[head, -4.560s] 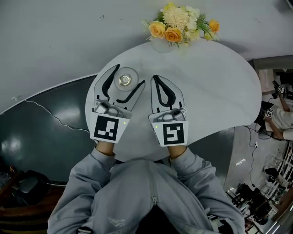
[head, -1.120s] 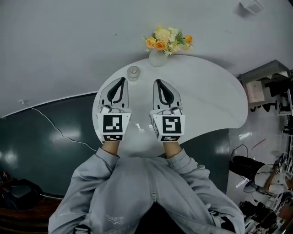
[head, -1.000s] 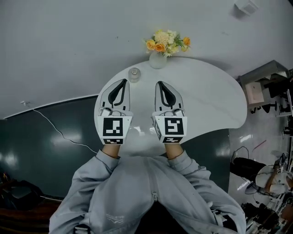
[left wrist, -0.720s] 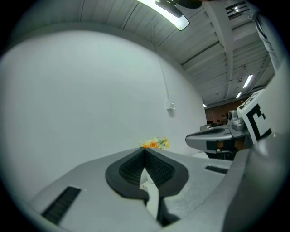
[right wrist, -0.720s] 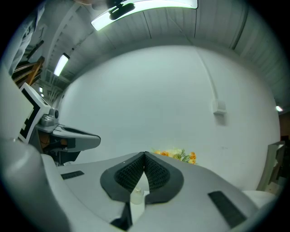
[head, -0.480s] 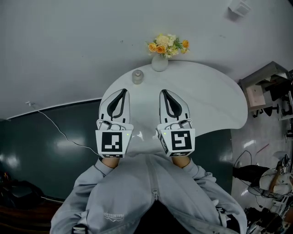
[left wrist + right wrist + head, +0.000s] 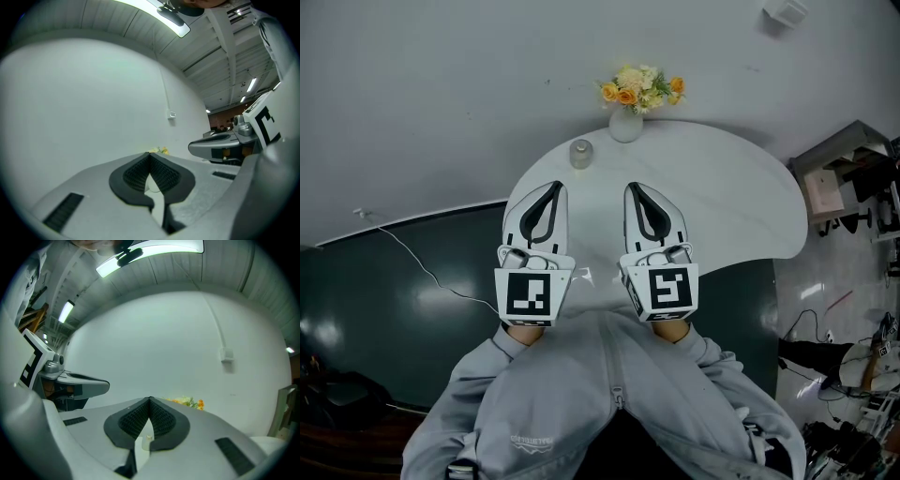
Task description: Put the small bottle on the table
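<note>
The small clear bottle (image 7: 580,153) stands upright on the white table (image 7: 731,197), near its far left edge. My left gripper (image 7: 553,185) hovers just short of it, slightly to its left, jaws shut and empty, a gap between tip and bottle. My right gripper (image 7: 635,187) is held parallel to the right, also shut with nothing in it. In the left gripper view the left gripper (image 7: 150,154) shows its ribbed pads closed together. The right gripper (image 7: 150,399) looks the same in the right gripper view. Both cameras point at the white wall.
A white vase (image 7: 625,127) with yellow and orange flowers (image 7: 639,86) stands at the table's far edge, right of the bottle. Dark floor (image 7: 384,309) with a thin cable (image 7: 422,262) lies left. Furniture and clutter (image 7: 844,178) stand at the right.
Earlier the left gripper stood open around the bottle; now it is shut and drawn back from it. Over the last second both grippers shifted slightly toward the person. The bottle stays put.
</note>
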The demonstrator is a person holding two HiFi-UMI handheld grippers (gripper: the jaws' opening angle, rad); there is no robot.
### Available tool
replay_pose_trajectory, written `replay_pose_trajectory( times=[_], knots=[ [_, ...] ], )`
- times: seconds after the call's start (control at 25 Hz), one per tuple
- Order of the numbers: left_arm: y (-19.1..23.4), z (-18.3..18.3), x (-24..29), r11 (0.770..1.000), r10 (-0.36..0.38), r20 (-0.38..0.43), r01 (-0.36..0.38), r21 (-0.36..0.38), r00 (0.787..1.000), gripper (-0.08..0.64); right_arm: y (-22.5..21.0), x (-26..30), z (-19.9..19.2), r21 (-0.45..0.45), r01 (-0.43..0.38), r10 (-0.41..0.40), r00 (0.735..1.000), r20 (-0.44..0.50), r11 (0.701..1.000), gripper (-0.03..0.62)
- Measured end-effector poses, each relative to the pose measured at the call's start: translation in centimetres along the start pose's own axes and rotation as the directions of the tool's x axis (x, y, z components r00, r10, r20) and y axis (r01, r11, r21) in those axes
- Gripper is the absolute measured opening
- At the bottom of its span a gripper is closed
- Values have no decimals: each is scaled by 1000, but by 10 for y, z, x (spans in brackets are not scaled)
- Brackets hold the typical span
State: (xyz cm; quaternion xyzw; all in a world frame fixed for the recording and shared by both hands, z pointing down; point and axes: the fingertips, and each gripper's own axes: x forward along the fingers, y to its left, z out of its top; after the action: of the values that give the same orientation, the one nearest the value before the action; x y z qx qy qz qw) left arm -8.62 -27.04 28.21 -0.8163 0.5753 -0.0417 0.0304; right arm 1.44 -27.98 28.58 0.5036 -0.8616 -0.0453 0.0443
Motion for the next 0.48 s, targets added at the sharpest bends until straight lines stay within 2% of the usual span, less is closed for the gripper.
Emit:
replay_pose_trajectory(
  times=[0.36, 0.48],
  knots=[
    [-2, -2, -5, 1000, -12, -1, 12, -5, 1000, 6, 1, -5, 0, -4, 9, -9, 1000, -8, 1000, 26],
    [0, 1, -7, 1000, -6, 29, 7, -22, 1000, 6, 3, -7, 1, -8, 14, -14, 1000, -9, 1000, 26]
  ],
)
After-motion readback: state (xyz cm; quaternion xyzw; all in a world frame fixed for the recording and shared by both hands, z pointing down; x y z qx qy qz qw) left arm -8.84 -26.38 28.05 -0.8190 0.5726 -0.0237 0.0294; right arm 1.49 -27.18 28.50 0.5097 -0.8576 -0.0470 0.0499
